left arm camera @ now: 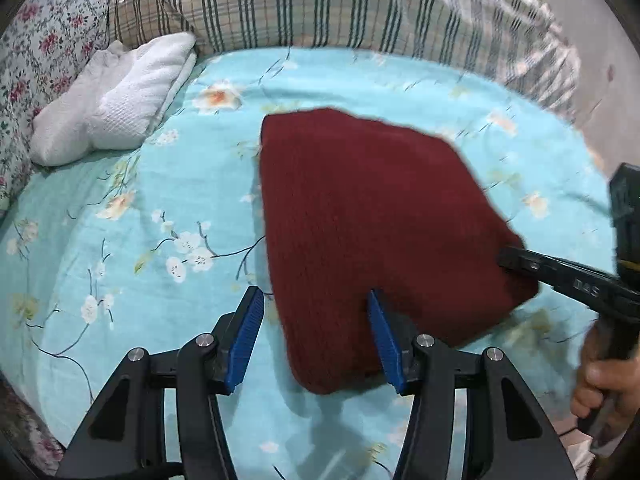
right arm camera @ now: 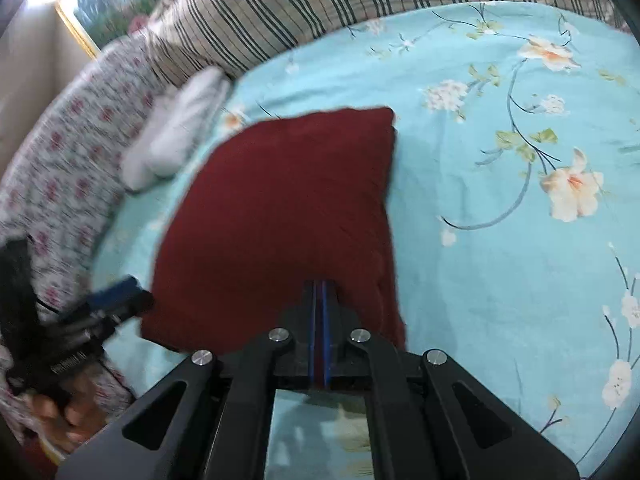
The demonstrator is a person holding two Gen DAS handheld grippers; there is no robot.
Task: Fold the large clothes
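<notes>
A dark red knitted garment (left arm camera: 372,220), folded into a compact slab, is held a little above the light blue floral bedsheet (left arm camera: 160,200). My left gripper (left arm camera: 316,300) is open; its blue pads stand on either side of the garment's near corner without closing on it. My right gripper (right arm camera: 320,292) is shut on the garment's (right arm camera: 280,208) near edge, with red cloth showing between its blue pads. In the left wrist view the right gripper (left arm camera: 508,258) comes in from the right and meets the garment's right edge. In the right wrist view the left gripper (right arm camera: 120,300) sits by the garment's left corner, blurred.
A white folded towel (left arm camera: 116,108) lies at the sheet's far left. A plaid pillow (left arm camera: 320,4) and a red-flowered pillow (left arm camera: 40,40) line the far side. A framed picture (right arm camera: 104,4) hangs on the wall beyond.
</notes>
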